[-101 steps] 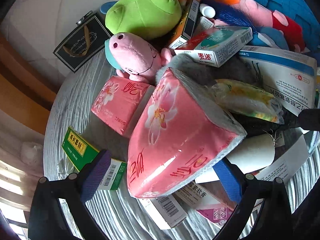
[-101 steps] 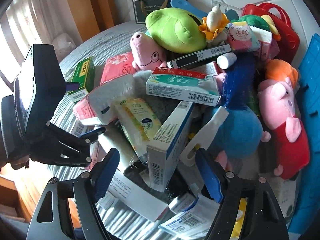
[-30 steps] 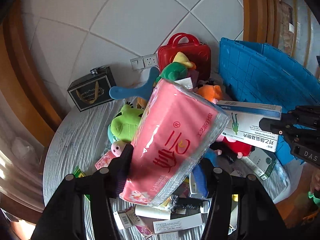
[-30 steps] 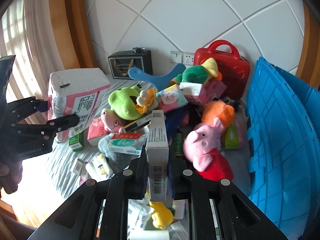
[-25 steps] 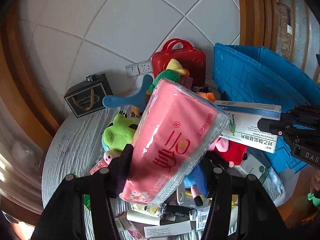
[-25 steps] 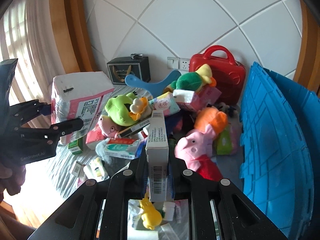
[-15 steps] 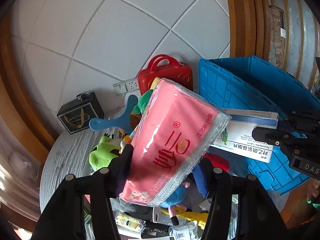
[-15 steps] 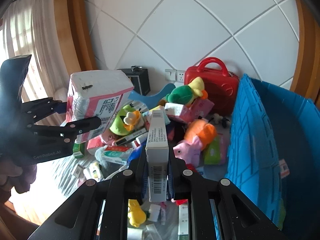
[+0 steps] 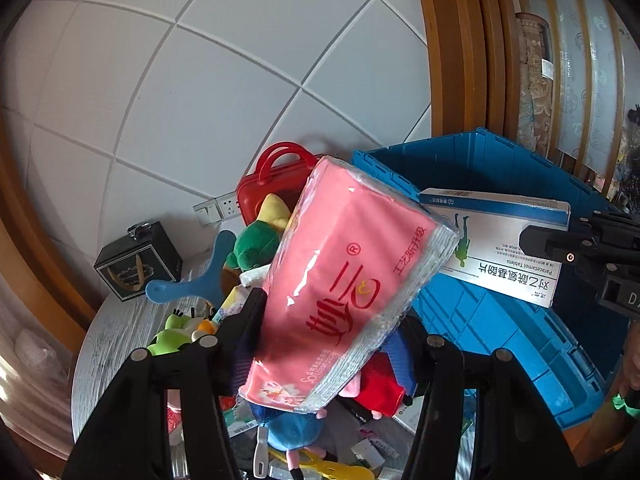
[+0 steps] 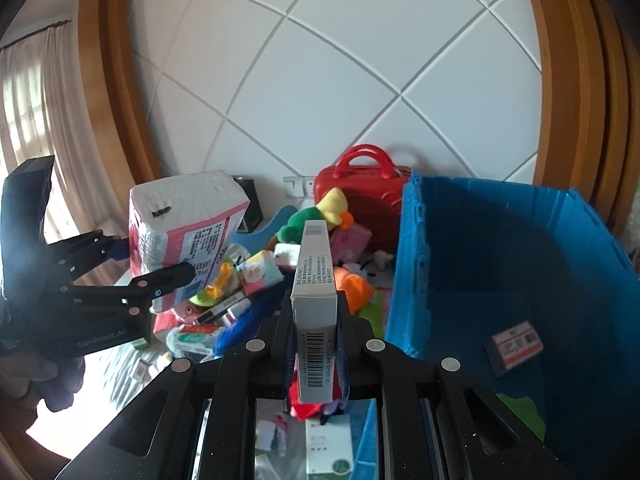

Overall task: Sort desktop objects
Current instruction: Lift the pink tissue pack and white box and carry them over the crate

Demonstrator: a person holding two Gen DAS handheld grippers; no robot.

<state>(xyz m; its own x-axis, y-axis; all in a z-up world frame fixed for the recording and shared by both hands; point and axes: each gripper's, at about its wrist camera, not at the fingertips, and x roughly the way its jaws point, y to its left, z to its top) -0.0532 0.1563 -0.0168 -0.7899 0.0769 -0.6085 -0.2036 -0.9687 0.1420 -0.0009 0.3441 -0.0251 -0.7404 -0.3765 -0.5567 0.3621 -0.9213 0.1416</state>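
Note:
My left gripper [image 9: 324, 344] is shut on a pink tissue pack [image 9: 340, 292], held up high above the pile. The same tissue pack [image 10: 184, 236] shows at the left of the right wrist view, clamped in the left gripper [image 10: 154, 262]. My right gripper [image 10: 314, 332] is shut on a white medicine box [image 10: 314, 292], held edge-on and upright. That medicine box [image 9: 504, 244] appears side-on at the right of the left wrist view. A big blue crate [image 10: 500, 280] stands just to the right, open on top, with one small card [image 10: 514, 346] inside.
Below lies a grey round table [image 9: 108, 332] heaped with plush toys, boxes and packets. A red case [image 10: 362, 188] and a black gift box [image 9: 138, 266] stand against the tiled wall. A blue boomerang-shaped toy [image 9: 192, 284] lies among the toys.
Both grippers have risen and swung right with their loads; the pile has dropped lower in view and the blue crate's inside has come into sight.

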